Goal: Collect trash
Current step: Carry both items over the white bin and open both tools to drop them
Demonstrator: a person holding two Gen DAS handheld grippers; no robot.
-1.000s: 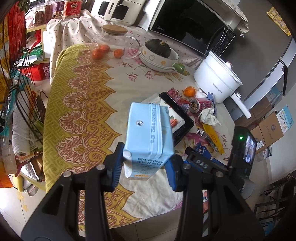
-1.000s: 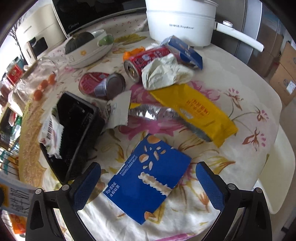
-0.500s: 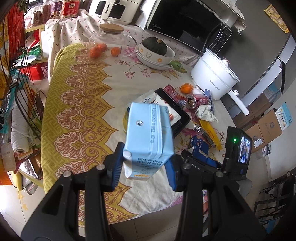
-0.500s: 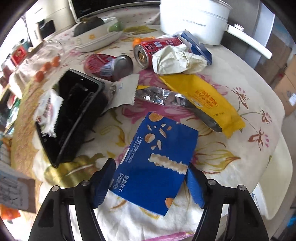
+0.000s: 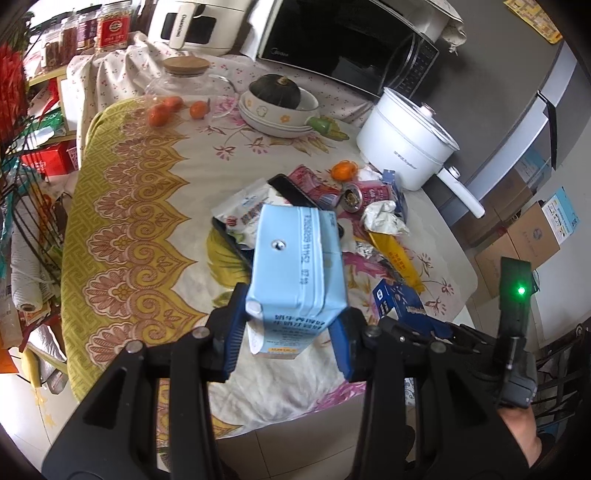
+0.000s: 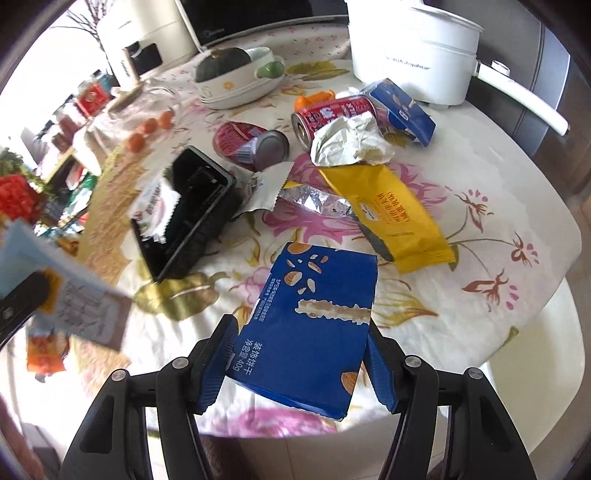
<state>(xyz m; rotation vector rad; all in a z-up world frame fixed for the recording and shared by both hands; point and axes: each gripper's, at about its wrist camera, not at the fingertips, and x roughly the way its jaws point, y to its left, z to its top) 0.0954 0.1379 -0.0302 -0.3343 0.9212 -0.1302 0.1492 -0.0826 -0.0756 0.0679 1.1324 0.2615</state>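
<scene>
Gripping milk carton (image 5: 297,273) in left claw (image 5: 291,332), right claw (image 6: 301,363) clamped on biscuit box (image 6: 314,325), black tray (image 6: 192,214) & wrappers nearby

A desk (image 5: 122,206) carried a floral cloth with a yellow patterned border. Toward its far side stood a white electric cooking pot (image 5: 406,147) with a long handle, and a stack of cream bowls (image 5: 277,118) holding a dark green squash (image 5: 274,88). A glass jar (image 5: 184,86) with a cork lid stood at the far left, with small orange fruits (image 5: 162,110) seen at it. Behind these, a black microwave (image 5: 343,44) and a white appliance (image 5: 192,24) stood on a separate cloth-covered surface. Cardboard boxes (image 5: 528,236) sat on the floor to the right.
</scene>
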